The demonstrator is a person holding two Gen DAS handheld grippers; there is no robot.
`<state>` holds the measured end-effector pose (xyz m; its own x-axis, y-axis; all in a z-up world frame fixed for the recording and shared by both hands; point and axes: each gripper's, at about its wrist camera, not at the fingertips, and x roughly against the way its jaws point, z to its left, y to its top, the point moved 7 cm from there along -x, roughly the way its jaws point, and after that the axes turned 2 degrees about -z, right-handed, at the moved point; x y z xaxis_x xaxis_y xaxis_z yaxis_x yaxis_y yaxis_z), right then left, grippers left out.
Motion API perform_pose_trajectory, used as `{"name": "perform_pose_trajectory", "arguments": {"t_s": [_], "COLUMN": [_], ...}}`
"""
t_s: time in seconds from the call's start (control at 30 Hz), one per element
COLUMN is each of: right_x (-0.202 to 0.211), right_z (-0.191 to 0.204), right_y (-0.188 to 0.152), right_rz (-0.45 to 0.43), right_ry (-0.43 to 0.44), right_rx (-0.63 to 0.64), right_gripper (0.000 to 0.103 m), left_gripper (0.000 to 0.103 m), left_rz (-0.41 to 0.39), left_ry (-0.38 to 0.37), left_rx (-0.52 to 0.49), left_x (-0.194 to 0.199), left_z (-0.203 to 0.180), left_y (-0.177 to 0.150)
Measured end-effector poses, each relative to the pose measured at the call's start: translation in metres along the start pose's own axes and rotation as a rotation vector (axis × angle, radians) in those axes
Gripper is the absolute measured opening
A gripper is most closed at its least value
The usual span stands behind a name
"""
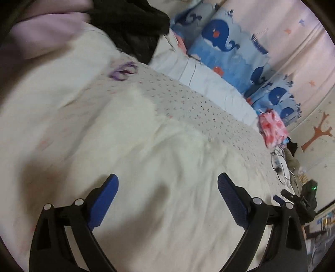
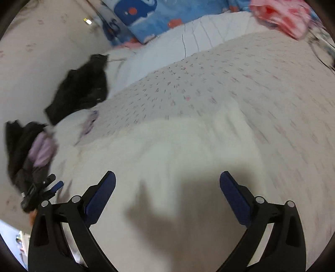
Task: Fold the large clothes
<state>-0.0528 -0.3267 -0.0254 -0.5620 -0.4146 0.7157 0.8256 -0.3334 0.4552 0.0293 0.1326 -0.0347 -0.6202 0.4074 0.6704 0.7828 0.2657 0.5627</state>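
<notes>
Both grippers hung with jaws spread wide and empty above a bed: the left gripper [image 1: 167,182] and the right gripper [image 2: 167,180] each hovered over a white fluffy garment [image 1: 159,146] [image 2: 167,146] spread flat on the small-patterned bedsheet [image 1: 209,108] [image 2: 230,79]. Blue pads lined the black fingers [image 1: 104,198]. Beyond the garment lay black clothing [image 1: 134,27] [image 2: 81,87] beside lilac fabric [image 1: 41,35] [image 2: 41,148], with a white quilt [image 1: 209,83] farther back. Whale-print bedding [image 1: 222,41] [image 2: 142,16] lined the wall, and a pink-and-red cloth [image 1: 272,127] [image 2: 280,16] sat at the mattress edge. Motion blur softened much of the scene.
</notes>
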Motion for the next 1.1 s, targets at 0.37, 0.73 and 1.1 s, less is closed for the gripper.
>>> {"name": "perform_pose_trajectory", "arguments": {"t_s": [0.37, 0.73, 1.1], "right_x": [0.035, 0.021, 0.018], "right_z": [-0.039, -0.048, -0.069], "right_y": [-0.124, -0.101, -0.102], "right_rz": [0.124, 0.03, -0.118], "right_ry": [0.359, 0.484, 0.44], "right_rx": [-0.378, -0.538, -0.524], "right_gripper": [0.096, 0.096, 0.025], "left_gripper": [0.093, 0.095, 0.038], "left_rz": [0.115, 0.136, 0.112], "left_ry": [-0.187, -0.228, -0.174], "left_rx": [0.432, 0.511, 0.541], "left_x": [0.05, 0.001, -0.002], "left_z": [0.072, 0.038, 0.049], "left_y": [-0.097, -0.092, -0.087]}}
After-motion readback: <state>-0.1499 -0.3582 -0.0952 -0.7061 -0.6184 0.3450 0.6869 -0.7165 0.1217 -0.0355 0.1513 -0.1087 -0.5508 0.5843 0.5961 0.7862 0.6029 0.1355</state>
